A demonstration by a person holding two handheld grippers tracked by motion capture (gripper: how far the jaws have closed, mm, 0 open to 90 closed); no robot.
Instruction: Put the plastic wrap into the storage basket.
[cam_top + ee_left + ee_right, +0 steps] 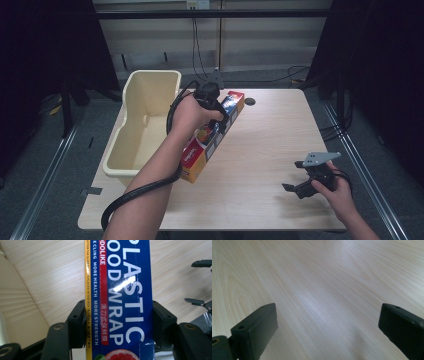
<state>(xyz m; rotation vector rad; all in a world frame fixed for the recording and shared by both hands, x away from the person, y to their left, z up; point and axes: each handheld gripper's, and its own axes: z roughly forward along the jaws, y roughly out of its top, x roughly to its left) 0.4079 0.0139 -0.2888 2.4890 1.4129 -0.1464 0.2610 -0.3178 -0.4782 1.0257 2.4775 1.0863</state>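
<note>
A: Which step is in hand?

B: The carry, by the look of it. The left gripper [214, 111] is clamped across the plastic wrap box [214, 135], one jaw on each long side, as the left gripper view shows. The box sits at the middle left of the bench [270, 150], just beside the cream bin [145, 120]. Whether it rests on the bench or is lifted off cannot be told.

A: And the right gripper?

B: The right gripper [295, 189] hovers at the near right with its jaws wide apart and nothing between them.

A: Which way does the box point?

B: Its long axis runs on a diagonal, from the near left to the far right. The near end lies by the bin's near corner, and the far end points toward the dark round hole [250, 101] in the bench.

A: What does the next move call for?

B: Probably a swing to the left, turning the box to line up with the bin's length before it is lowered in.
</note>
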